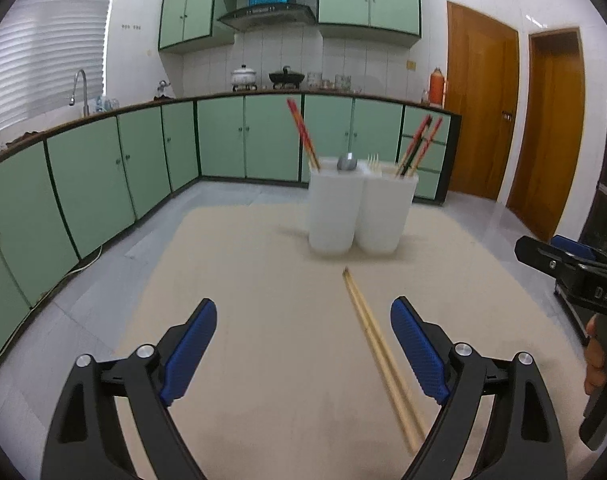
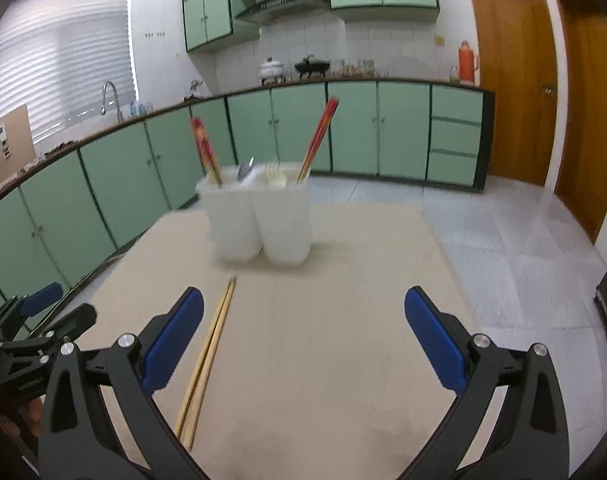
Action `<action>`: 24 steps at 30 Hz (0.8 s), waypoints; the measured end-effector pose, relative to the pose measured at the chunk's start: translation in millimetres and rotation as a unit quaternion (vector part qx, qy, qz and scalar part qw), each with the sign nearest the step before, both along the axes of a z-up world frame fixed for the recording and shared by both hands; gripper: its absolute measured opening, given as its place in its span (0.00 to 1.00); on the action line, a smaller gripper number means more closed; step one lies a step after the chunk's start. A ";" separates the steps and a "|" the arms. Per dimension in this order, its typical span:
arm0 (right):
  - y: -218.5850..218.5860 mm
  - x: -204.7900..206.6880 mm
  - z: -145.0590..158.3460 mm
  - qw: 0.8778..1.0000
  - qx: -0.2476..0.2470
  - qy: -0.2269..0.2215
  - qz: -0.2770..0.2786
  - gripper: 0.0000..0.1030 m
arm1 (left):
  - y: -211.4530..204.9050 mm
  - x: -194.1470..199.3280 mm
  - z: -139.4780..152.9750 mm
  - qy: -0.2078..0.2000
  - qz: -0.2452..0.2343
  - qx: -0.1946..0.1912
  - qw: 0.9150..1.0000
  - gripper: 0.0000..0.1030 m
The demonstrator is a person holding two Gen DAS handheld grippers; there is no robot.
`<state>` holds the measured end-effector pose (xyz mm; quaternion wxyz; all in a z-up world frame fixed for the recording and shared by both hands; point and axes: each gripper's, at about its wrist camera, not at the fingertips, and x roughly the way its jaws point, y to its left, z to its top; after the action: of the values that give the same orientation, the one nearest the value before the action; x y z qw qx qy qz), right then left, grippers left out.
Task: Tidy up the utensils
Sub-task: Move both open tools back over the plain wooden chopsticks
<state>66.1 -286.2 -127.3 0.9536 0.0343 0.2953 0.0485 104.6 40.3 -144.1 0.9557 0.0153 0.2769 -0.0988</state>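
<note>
A pair of pale wooden chopsticks (image 1: 377,344) lies flat on the beige table, pointing toward a white divided utensil holder (image 1: 357,208). The holder contains red patterned chopsticks (image 1: 303,134), a metal spoon (image 1: 346,162) and pale forks (image 1: 373,162). My left gripper (image 1: 303,320) is open and empty above the table, the chopsticks just inside its right finger. My right gripper (image 2: 303,312) is open and empty; the chopsticks (image 2: 209,354) lie beside its left finger. The holder (image 2: 259,216) stands ahead of it.
The beige table (image 1: 263,280) ends at a grey tiled floor. Green cabinets (image 1: 103,168) with a counter and sink run along the left and back. Wooden doors (image 1: 515,120) stand at the right. The other gripper (image 1: 575,272) shows at the right edge.
</note>
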 end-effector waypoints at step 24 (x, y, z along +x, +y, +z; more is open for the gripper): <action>79.5 -44.1 -69.5 0.997 -0.029 0.057 0.049 0.55 | 25.2 -44.9 -52.5 0.043 0.024 0.033 0.998 0.84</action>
<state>22.0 -206.7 -196.8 0.9323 -0.0054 0.3517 0.0843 59.7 65.5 -196.6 0.9440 0.0361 0.3211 -0.0669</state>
